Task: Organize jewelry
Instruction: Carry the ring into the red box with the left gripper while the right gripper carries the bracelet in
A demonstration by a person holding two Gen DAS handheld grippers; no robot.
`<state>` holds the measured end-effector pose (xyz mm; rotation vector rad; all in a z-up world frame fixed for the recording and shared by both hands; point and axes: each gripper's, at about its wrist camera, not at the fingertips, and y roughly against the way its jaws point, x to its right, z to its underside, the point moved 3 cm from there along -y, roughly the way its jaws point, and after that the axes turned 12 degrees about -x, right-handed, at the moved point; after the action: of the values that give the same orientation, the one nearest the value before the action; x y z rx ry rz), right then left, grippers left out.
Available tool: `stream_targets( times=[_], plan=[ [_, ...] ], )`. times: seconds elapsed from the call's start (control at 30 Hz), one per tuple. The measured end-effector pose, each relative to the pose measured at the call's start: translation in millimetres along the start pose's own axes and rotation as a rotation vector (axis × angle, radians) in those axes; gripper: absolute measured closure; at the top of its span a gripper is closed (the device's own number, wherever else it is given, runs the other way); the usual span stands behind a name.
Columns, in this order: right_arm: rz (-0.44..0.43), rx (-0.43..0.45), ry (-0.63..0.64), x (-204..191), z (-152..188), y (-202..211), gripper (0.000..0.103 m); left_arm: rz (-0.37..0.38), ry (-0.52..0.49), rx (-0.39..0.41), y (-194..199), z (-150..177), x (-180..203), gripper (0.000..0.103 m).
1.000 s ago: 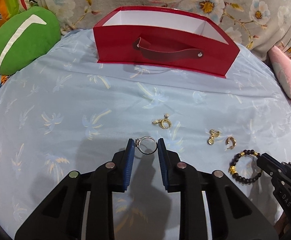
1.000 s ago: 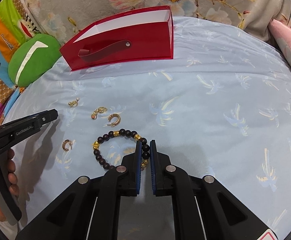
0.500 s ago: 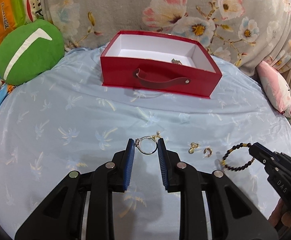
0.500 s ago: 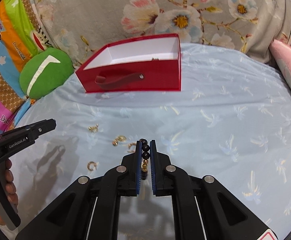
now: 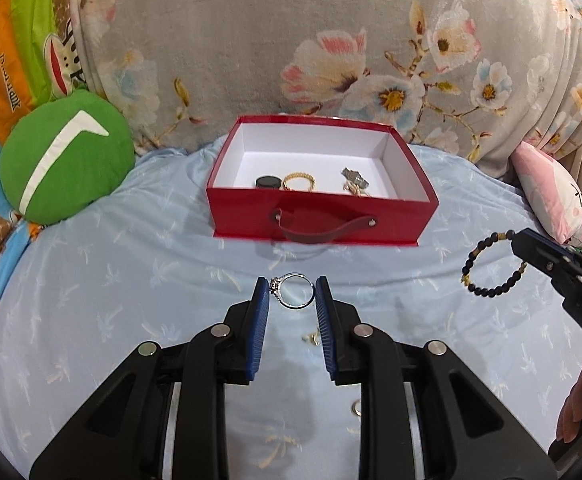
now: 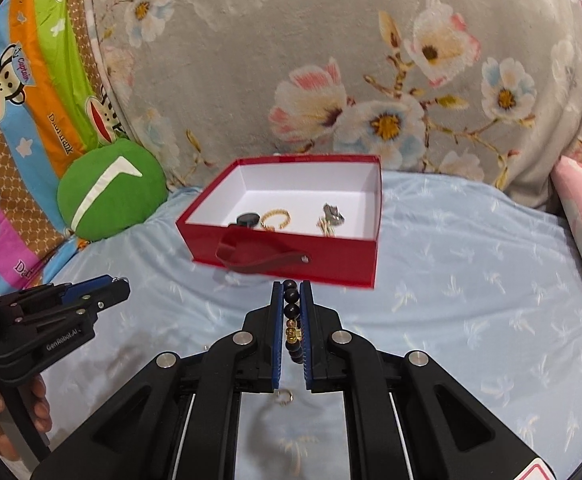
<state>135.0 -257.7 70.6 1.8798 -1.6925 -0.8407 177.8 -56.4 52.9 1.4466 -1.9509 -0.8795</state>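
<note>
While left jaws pinch ring (image 5: 295, 291), right jaws pinch bead bracelet (image 6: 292, 312).

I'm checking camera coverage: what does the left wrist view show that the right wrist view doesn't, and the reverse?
Only the left wrist view shows the silver ring pinched in the left hand-held gripper, and the beaded bracelet as a whole dangling loop.

Only the right wrist view shows the bracelet's beads clamped in the right hand-held gripper.

Both show the red box holding a gold bracelet, plus the green cushion.
</note>
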Motion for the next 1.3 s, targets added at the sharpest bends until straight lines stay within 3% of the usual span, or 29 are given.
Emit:
stream_targets(
  times=[0.3,0.63,1.0,1.3],
  plan=[
    [-0.038,0.026,0.019,-4.8,-55.7,-15.0,0.096,-0.042,-0.021,0.037,-11.3,-48.9,0.2,0.080],
    [-0.044,0.027,0.039,0.1,-122.8,-60.7,0.096,-0.097,-0.035,0.056,-45.4,-117.6,-1.7,0.080],
    [-0.040,-0.033,0.004,23.9,-184.9,-139.4,0.096,-0.134,-0.030,0.034,-113.3,-195.2,-7.3,0.080],
    [-0.003,-0.122,0.015,27.6,-204.2,-217.2,0.096,-0.153,-0.023,-0.007,-176.1,-230.5,-5.3,0.080]
  ],
)
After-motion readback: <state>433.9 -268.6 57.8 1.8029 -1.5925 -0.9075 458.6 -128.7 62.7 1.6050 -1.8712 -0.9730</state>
